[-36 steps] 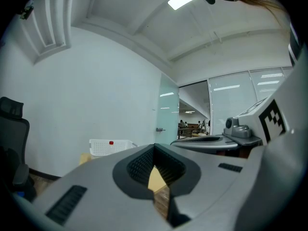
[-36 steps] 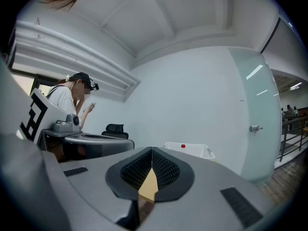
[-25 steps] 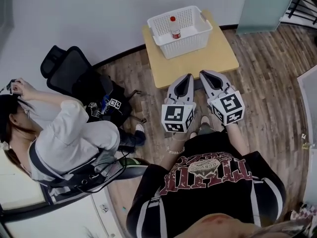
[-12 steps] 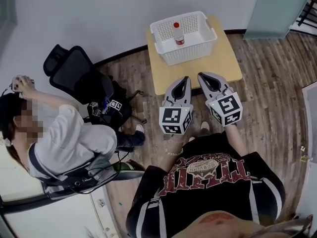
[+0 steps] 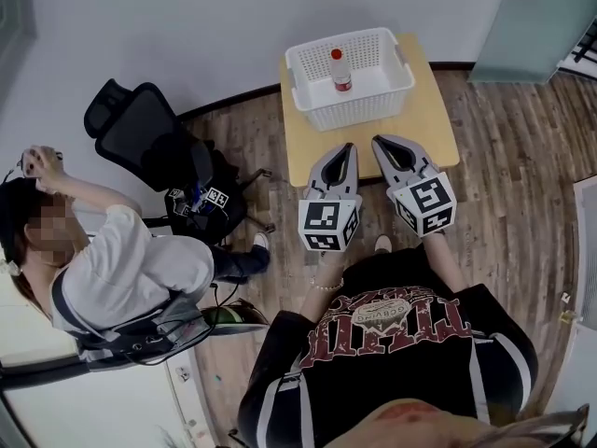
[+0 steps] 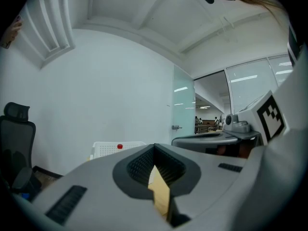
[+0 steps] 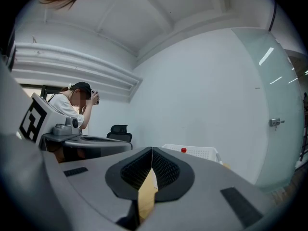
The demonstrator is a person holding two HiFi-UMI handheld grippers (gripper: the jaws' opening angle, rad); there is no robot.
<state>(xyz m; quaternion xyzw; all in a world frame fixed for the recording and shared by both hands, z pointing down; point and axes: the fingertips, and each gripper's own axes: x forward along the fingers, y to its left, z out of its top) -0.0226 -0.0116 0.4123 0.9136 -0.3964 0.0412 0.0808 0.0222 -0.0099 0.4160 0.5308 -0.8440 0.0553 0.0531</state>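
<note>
Left gripper (image 5: 346, 149) jaws pressed together, nothing btwn, only a sliver of wood seen through the gap. Same w/ right gripper (image 5: 381, 144): jaws together, empty. Held side by side, near each other, tips overlapping near part of small wooden table (image 5: 438, 129) in head view. Further on, at table's far end, white mesh basket (image 5: 354, 110), well apart from both tips. Inside, upright bottle (image 5: 341, 69) w/ red cap, toward basket's back wall. Off to left, black office chair (image 5: 140, 129) & seated person (image 5: 131, 269), hands up at head. Beyond, white wall & frosted glass door (image 5: 532, 17).
</note>
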